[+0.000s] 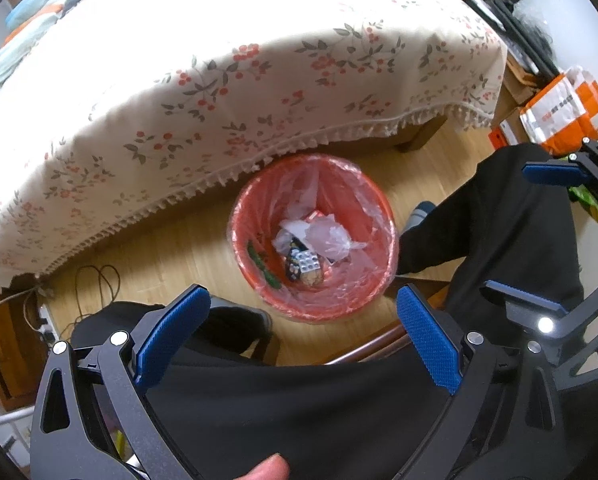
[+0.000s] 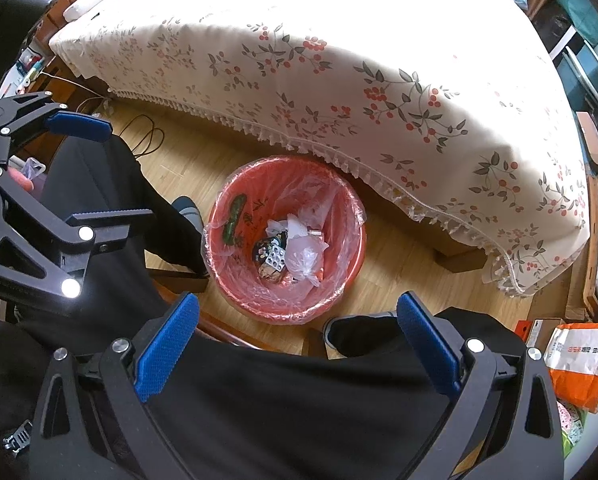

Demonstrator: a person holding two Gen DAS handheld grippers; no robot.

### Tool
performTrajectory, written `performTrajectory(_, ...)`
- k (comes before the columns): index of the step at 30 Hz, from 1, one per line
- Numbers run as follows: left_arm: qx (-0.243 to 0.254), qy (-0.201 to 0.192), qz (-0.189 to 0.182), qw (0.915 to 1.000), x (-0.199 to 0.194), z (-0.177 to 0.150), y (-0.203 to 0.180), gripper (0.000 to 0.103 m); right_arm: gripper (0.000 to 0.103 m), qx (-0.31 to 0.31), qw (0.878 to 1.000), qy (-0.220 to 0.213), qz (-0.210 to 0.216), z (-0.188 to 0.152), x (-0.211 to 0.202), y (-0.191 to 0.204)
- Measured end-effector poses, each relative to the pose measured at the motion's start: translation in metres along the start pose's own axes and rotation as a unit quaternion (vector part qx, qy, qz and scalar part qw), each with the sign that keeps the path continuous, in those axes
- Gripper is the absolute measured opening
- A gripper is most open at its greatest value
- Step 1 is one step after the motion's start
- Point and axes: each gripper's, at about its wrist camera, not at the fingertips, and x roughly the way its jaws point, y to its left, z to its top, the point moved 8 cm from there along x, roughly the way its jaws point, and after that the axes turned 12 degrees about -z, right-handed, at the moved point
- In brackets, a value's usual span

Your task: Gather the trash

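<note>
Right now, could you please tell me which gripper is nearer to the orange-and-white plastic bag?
Right. The right gripper hangs just beside the orange-and-white plastic bag; the left gripper is farther away, beyond the right one.

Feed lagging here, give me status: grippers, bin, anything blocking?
Left gripper open, empty. Right gripper open, empty. Red bin on floor beside table, lined, trash inside. Person's legs under both grippers; bin mouth unobstructed.
</note>
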Motion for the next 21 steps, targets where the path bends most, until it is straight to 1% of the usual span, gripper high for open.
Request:
performTrajectory(6, -0.002, 0.002, -0.006, 1.0000, 0.0024, 0.0006, -0.0006, 0.097, 0.098, 0.001, 1.000, 0.001, 0.002, -0.0009, 0.0030, -0.0027)
performTrajectory(21, 0.000, 0.002, -0.005, 1.0000, 0.0086, 0.0075, -0.0014, 0.097, 0.098, 0.003, 1.000, 0.004, 0.005, 0.0009, 0.0073, -0.0066)
